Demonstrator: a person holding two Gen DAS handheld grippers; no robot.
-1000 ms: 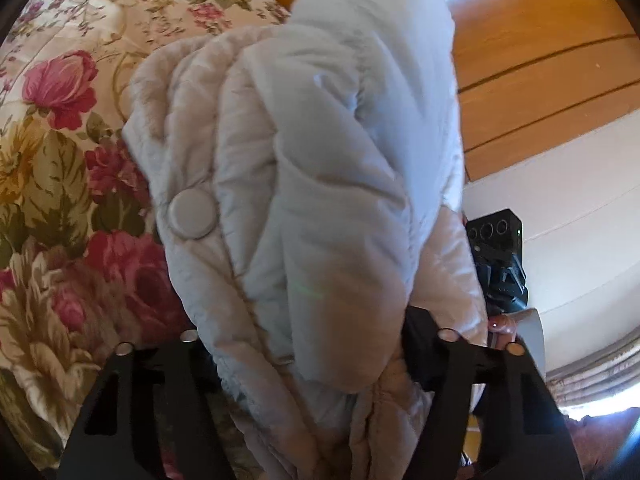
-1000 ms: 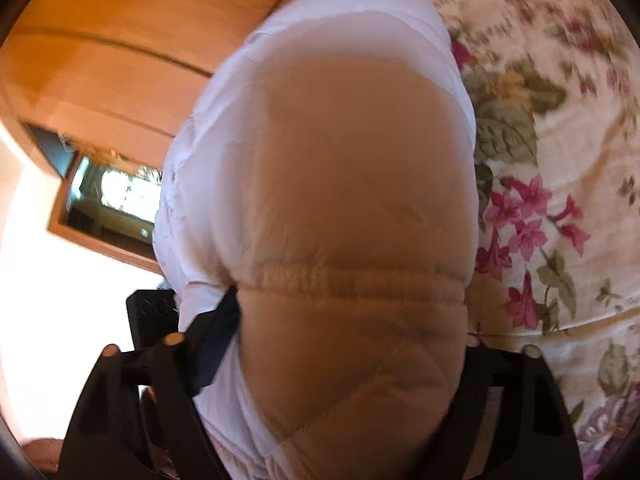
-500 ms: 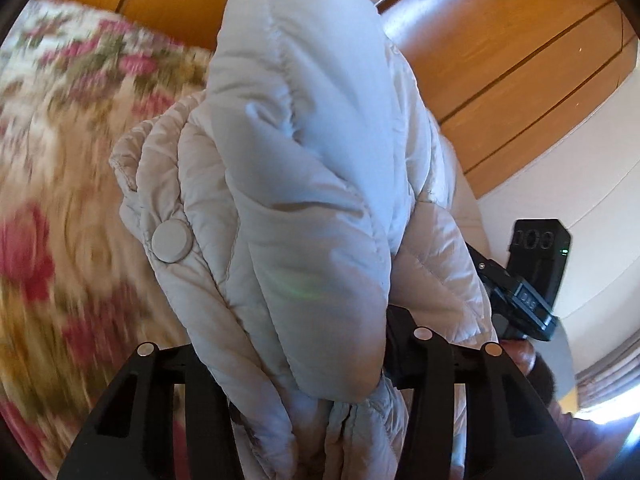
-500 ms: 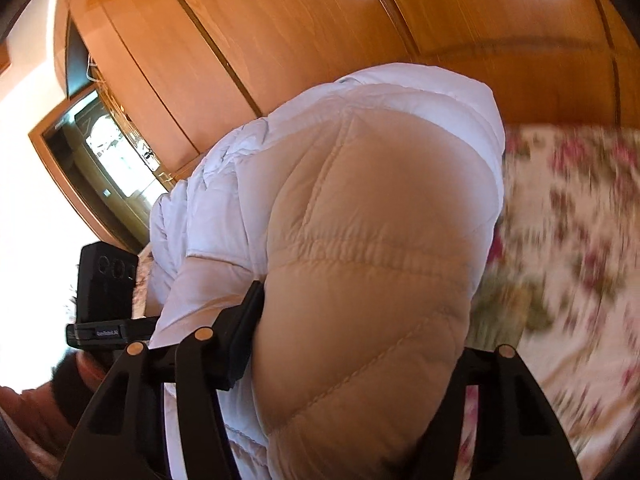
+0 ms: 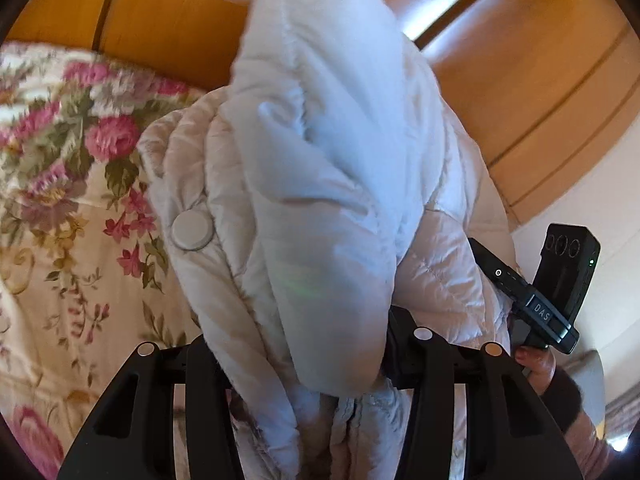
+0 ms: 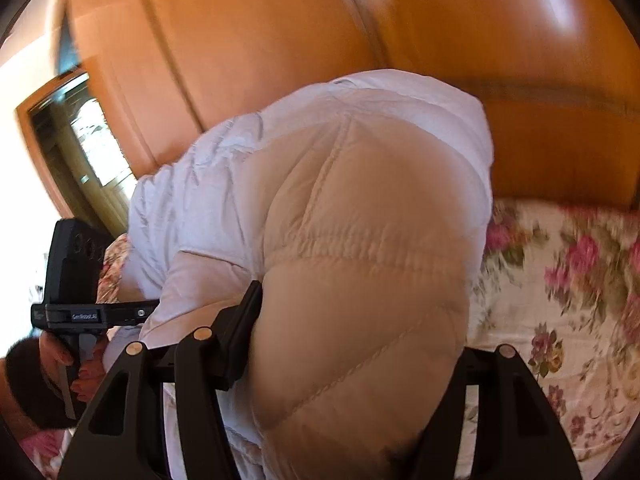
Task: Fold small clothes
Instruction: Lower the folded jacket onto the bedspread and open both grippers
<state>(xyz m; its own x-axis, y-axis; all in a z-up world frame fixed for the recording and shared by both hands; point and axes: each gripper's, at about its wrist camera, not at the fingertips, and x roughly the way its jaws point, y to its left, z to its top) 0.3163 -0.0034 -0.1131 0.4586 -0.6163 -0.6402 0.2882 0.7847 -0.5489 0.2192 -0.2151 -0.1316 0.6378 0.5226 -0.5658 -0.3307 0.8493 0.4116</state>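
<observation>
A pale quilted puffer jacket (image 5: 320,160) with a round snap button (image 5: 191,229) hangs bunched up above a floral bedspread (image 5: 60,240). My left gripper (image 5: 304,360) has a thick fold of it between its fingers; the jaws are opening slightly, but the pads still press on the fabric. In the right wrist view the same jacket (image 6: 360,200) bulges between the fingers of my right gripper (image 6: 360,340). Its jaws are also opening a little while still pinching the padding. The jacket hides most of the fingertips.
Orange wooden wardrobe panels (image 6: 280,60) rise behind the bed. The bedspread (image 6: 560,300) lies below on the right. A dark framed glass opening (image 6: 84,140) is at the left. Each view shows the other tool's black housing (image 5: 564,272) and a hand (image 6: 60,356) gripping it.
Both views have swung with the jacket still held: the wooden panels now fill more of the picture and the bedspread has dropped lower. The right view has rolled, and the bundle keeps its shape.
</observation>
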